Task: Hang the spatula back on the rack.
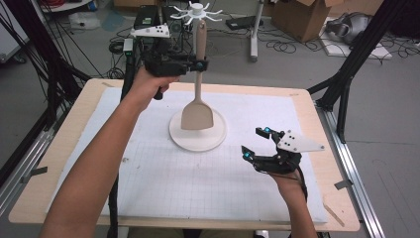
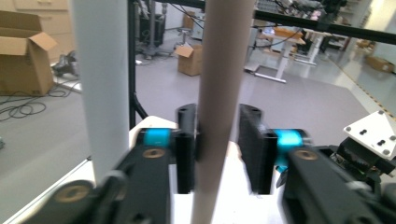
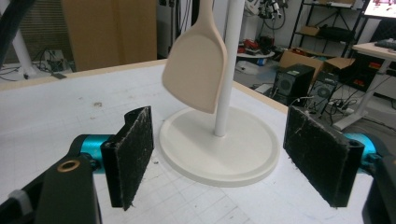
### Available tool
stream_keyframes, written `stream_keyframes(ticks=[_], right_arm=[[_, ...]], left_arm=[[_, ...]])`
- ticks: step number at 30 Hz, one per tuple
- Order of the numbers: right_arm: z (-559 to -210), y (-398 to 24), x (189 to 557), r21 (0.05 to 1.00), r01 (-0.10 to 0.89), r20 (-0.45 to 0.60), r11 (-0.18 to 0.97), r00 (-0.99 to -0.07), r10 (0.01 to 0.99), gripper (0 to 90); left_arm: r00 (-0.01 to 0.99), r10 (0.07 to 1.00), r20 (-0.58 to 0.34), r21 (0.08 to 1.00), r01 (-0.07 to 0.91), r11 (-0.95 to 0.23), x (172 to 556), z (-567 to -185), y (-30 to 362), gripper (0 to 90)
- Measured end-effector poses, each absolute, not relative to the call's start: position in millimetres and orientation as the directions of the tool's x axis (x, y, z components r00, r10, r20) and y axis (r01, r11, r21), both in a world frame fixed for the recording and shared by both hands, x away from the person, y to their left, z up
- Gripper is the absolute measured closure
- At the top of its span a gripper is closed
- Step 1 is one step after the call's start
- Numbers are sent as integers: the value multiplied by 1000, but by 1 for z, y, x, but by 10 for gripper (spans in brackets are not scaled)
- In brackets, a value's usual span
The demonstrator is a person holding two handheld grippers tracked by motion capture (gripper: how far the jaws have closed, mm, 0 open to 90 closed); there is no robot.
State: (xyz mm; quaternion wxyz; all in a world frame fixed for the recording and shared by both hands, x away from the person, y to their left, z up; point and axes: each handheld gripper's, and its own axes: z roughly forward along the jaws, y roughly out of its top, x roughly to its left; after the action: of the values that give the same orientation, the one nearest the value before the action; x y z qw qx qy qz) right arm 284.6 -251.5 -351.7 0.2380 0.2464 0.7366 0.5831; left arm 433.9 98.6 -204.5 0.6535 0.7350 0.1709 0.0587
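The high view shows the left gripper (image 1: 200, 65) raised over the far half of the table, its jaws level around the handle of a pale beige wooden spatula (image 1: 198, 111) that hangs blade-down from a white hook rack with a round disc base (image 1: 198, 135). In the left gripper view the spatula's handle (image 2: 218, 93) stands upright between the black pads; it touches or nearly touches the pad (image 2: 186, 140) on the view's left, while a clear gap separates it from the other pad, so the jaws stand slightly apart around the handle without clamping it. The rack's white pole (image 2: 105, 88) rises just beside the gripper, on that view's left. No brand, label or readable writing shows on the spatula, the rack or either gripper; the white sheet (image 1: 163, 173) covering the light wooden table (image 1: 64, 148) carries only a faint printed grid. The right gripper (image 1: 255, 144) rests low near the table's right edge, jaws wide open with nothing between them, facing the rack base, which lies just ahead of it in the right gripper view (image 3: 219, 149). The spatula blade (image 3: 196, 65) hangs above that base, ahead of the open jaws. Bare sheet lies between the right gripper and the base, and a broad stretch of it reaches toward the near table edge.
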Motion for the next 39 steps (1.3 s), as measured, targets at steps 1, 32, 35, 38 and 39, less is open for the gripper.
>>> stream_keyframes(ticks=[1,32,35,38,39], right_arm=[[-352,-252,285,976,84,-65,199,-765,641,237],[-391,-266,287,948,211,-32,240,-684,729,236],[-393,-269,286,948,214,-32,237,-676,736,237],[-395,-269,285,950,210,-32,232,-672,740,237],[-395,-269,285,950,205,-40,237,-670,741,237]], left_arm=[[931,343,-126,982,166,-90,432,-207,101,626],[845,535,-2,998,39,-57,319,-370,211,167],[823,567,-26,997,60,-42,313,-387,222,167],[800,599,-39,996,81,-43,309,-399,228,167],[795,605,-41,994,91,-52,308,-401,229,167]])
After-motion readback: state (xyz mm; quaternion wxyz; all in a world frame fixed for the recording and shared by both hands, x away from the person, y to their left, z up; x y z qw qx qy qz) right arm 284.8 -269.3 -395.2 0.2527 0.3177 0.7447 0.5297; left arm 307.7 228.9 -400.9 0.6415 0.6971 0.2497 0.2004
